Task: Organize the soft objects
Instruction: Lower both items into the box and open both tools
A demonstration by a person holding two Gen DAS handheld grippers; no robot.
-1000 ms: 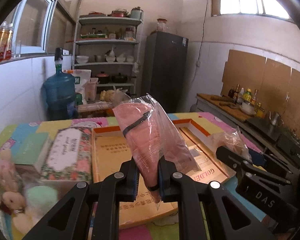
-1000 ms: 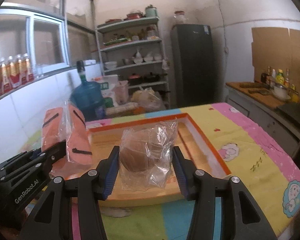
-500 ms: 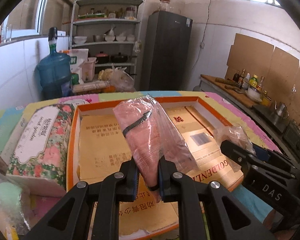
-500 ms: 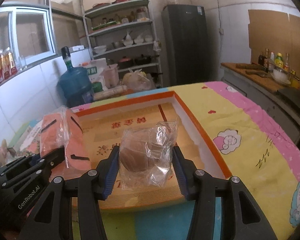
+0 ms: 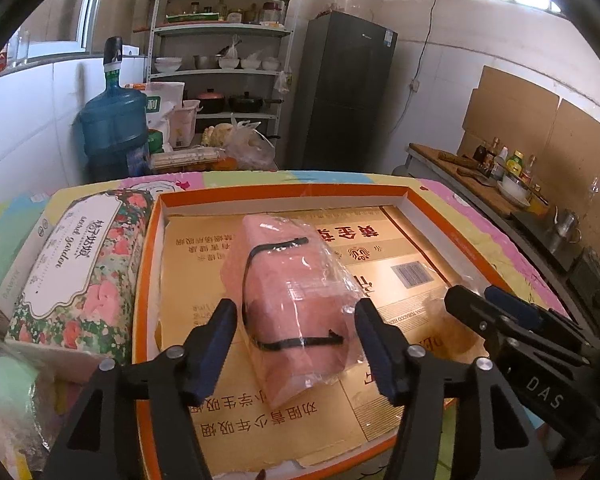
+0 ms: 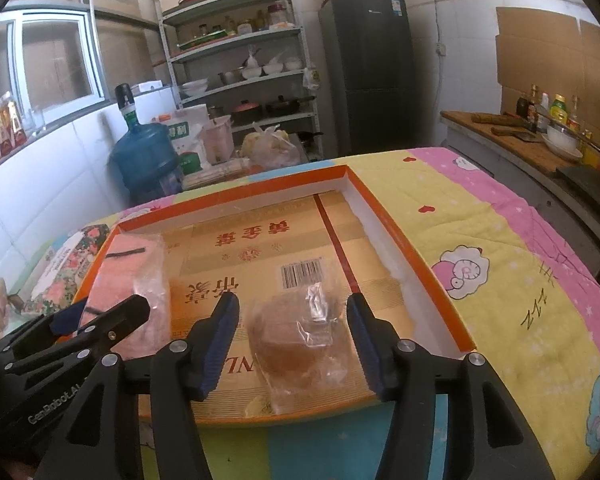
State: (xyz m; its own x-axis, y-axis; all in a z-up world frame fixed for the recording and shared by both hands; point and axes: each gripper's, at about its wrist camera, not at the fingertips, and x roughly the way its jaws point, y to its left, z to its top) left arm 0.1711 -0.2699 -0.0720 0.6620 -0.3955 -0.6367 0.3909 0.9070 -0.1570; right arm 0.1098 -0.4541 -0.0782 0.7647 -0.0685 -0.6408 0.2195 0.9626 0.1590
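Note:
A pink soft item in a clear bag [image 5: 292, 304] lies in the orange-rimmed cardboard tray [image 5: 284, 191], between the spread fingers of my open left gripper [image 5: 296, 340]. It also shows in the right wrist view [image 6: 130, 280]. A brown soft item in a clear bag [image 6: 300, 340] lies near the tray's front edge [image 6: 428, 264], between the spread fingers of my open right gripper [image 6: 294, 340]. Neither bag is gripped.
A floral tissue box [image 5: 76, 264] and bagged soft toys [image 5: 8, 392] lie left of the tray on a colourful quilted table [image 6: 520, 280]. A blue water jug [image 5: 114, 128], shelves [image 5: 224, 60] and a fridge [image 5: 344, 96] stand behind. A counter [image 6: 520, 140] is at right.
Both grippers moved forward and down over the tray, then opened. The pink bag and the brown bag were let go and now lie in the tray.

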